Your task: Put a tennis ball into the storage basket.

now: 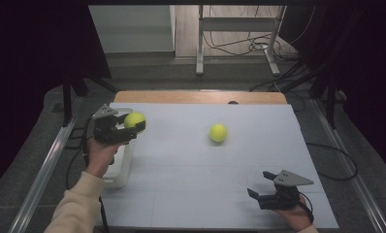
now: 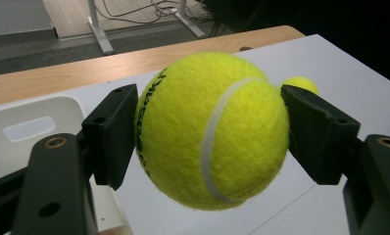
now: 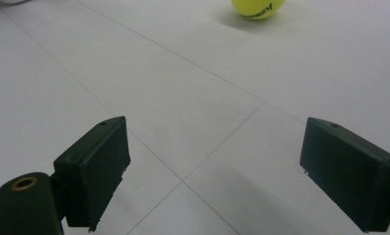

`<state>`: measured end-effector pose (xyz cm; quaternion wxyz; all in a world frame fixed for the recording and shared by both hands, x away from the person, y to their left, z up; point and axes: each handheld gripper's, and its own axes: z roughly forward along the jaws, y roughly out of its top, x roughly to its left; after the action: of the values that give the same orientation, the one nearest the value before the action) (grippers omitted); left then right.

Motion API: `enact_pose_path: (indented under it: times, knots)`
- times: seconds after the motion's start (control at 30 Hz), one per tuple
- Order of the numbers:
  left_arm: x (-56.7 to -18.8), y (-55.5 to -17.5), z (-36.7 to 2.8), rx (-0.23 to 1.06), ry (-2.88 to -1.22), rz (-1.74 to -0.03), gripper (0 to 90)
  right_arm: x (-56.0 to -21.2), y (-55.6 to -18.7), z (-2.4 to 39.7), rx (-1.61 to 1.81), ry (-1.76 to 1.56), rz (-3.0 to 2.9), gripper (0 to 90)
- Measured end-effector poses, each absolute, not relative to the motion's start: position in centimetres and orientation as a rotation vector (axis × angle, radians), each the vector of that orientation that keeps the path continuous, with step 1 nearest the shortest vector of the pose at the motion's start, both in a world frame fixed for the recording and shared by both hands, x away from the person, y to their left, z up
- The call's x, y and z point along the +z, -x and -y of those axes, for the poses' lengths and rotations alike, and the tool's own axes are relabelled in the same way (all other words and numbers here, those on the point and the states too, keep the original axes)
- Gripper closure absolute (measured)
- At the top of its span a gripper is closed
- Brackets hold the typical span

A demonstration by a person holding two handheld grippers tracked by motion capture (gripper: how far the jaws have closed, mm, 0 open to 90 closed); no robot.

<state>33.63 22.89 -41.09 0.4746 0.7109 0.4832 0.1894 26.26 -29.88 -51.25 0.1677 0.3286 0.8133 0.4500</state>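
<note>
My left gripper is shut on a yellow-green tennis ball, held in the air at the table's left, just beside a white bin. In the left gripper view that held tennis ball is squeezed between both black pads. A second tennis ball lies loose on the white table surface near the middle; its edge, the second ball, peeks out behind the right jaw. My right gripper rests low at the front right, open and empty, and the loose ball lies far ahead of it.
The white bin sits at the table's left edge, under and behind my left hand. A wooden strip runs along the far edge. Beyond it stand a metal frame and floor cables.
</note>
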Motion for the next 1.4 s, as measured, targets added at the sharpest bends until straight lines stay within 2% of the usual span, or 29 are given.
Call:
enact_pose_path:
  times: [1.4]
  knots:
    - [-41.9, -37.0, -26.2, 0.552, -1.739, -1.359, 26.7, -51.2, -26.3, 29.9, 1.279, -0.936, -2.310, 11.7]
